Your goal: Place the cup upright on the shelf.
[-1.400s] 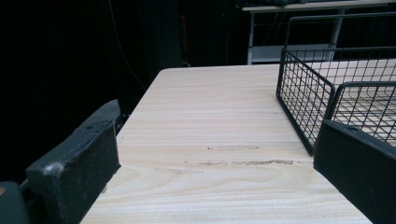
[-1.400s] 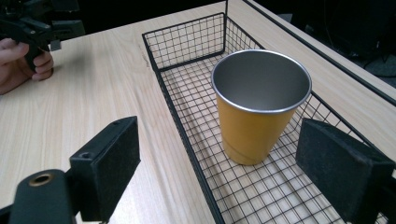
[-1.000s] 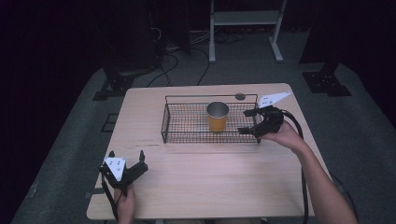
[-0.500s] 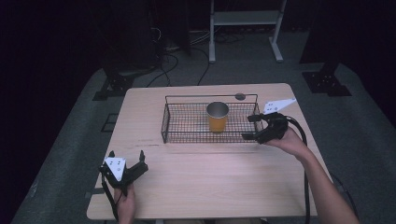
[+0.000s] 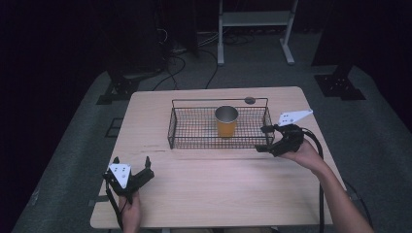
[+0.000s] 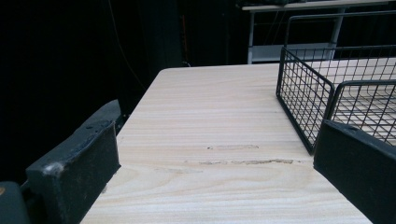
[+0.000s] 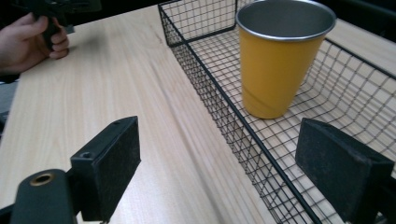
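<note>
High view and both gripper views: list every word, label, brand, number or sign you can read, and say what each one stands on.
None: no readable text in any view.
Yellow metal cup: plain wall, no print or label.
Black wire basket: no tag.
Light wooden table: only grain and scuff marks.
Grey three-cornered plates on the left tool and right tool: small dark dots, no letters or digits.

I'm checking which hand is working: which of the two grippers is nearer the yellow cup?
The right gripper, open at the black wire basket's right end near the yellow metal cup. The left gripper is at the table's near-left corner.
</note>
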### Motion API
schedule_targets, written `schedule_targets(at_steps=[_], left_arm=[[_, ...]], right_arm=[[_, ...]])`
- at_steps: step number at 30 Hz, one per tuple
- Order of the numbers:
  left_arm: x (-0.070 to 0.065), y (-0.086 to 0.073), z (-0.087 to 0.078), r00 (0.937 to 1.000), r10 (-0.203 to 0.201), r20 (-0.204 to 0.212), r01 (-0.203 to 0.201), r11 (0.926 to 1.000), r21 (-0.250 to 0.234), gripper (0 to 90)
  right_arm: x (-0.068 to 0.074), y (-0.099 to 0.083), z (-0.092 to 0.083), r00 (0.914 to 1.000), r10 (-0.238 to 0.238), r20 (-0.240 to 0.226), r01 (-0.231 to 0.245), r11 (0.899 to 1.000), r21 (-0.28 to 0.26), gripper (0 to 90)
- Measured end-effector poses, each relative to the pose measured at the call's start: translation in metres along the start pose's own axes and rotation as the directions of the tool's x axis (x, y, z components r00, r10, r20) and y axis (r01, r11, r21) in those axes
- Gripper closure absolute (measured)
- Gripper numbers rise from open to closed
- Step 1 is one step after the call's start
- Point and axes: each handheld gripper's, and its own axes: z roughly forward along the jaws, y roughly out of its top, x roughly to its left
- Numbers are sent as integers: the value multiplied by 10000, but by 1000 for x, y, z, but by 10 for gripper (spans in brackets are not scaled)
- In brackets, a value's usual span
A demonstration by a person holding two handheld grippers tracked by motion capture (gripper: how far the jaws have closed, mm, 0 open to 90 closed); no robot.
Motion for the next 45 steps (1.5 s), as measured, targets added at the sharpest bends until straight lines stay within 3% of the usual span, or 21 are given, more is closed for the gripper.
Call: schedule_targets(at_steps=[24,45], left_arm=[[-1,0,0,10000,90,-27,-90,10000,5,0],[-1,0,0,10000,79,-32,-79,10000,-7,0]], right_arm=[[13,-25,-14,9999,6,110,-5,10000,-13,132],[23,-62,-24,9984,465,323,-456,9986,-275,132]])
